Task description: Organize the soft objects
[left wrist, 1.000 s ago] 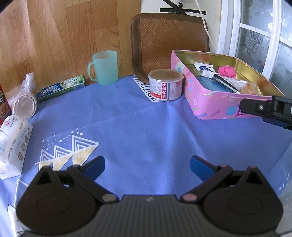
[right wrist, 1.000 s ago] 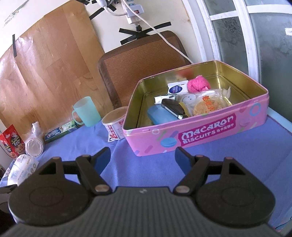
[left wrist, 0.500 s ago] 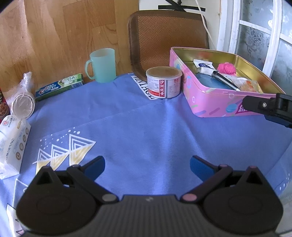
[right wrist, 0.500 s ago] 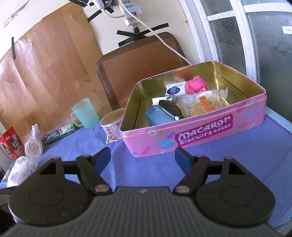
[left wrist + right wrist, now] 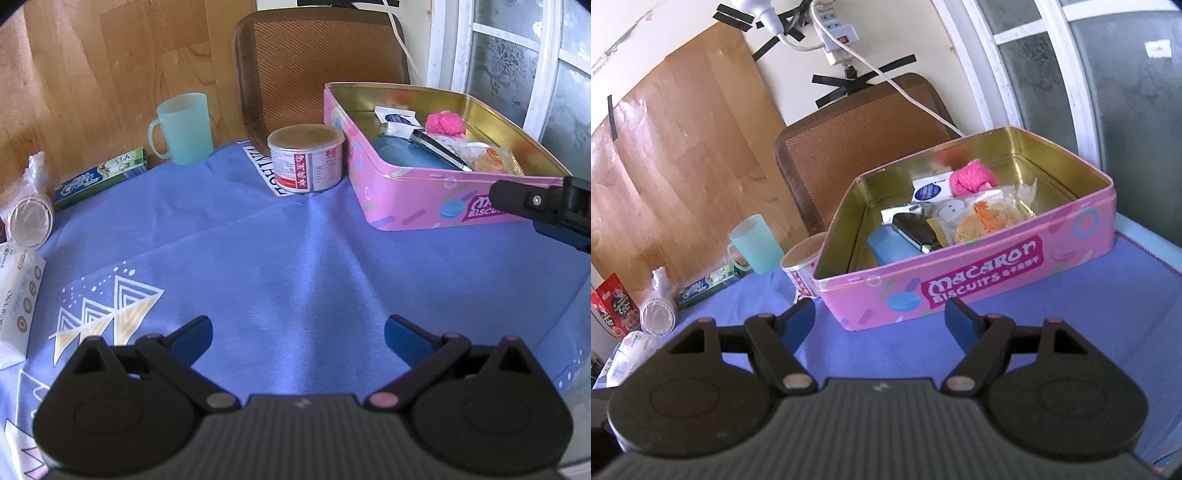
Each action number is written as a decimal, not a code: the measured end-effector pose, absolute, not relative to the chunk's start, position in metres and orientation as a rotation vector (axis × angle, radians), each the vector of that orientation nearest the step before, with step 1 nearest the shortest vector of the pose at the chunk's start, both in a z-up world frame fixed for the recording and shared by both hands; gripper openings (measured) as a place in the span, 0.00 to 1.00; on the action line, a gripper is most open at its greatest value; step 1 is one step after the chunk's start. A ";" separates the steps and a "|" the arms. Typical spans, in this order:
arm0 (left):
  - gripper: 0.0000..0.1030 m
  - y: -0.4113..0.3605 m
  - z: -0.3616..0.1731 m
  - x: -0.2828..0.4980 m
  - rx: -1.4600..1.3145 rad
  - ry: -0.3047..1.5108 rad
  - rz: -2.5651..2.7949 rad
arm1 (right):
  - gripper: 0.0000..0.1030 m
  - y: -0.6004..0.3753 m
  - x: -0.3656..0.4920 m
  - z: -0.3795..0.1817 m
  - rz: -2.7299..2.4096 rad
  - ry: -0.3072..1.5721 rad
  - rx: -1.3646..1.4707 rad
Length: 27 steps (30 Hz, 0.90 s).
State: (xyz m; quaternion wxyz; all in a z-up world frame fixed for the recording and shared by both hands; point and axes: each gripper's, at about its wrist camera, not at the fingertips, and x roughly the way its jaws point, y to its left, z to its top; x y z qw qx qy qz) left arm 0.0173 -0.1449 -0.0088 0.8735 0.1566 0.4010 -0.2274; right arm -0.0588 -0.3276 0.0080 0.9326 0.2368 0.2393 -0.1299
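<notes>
Left tool [image 5: 297,334] spread, empty, nearer the tin than before | right tool [image 5: 880,314] spread, empty, closer | pink rectangular metal tin [image 5: 979,280] reads "MACARON BISCUITS", on blue-clothed worktop [image 5: 288,258] | fuzzy pink soft ball [image 5: 973,179] inside, far end.

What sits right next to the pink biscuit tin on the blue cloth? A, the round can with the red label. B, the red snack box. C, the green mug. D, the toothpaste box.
A: the round can stands against the pink biscuit tin's near corner, while the green mug and toothpaste box lie farther left.
</notes>
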 end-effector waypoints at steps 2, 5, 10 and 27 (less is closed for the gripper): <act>1.00 -0.147 -0.009 0.016 0.330 0.839 -0.479 | 0.77 -0.329 -0.059 0.006 -0.266 0.491 0.489; 1.00 -0.148 -0.009 0.015 0.337 0.836 -0.485 | 0.77 -0.331 -0.060 0.004 -0.269 0.496 0.498; 1.00 -0.144 -0.008 0.014 0.328 0.833 -0.490 | 0.77 -0.329 -0.059 0.004 -0.271 0.498 0.496; 1.00 -0.109 0.002 0.016 0.248 0.788 -0.506 | 0.77 -0.297 -0.050 0.018 -0.248 0.502 0.407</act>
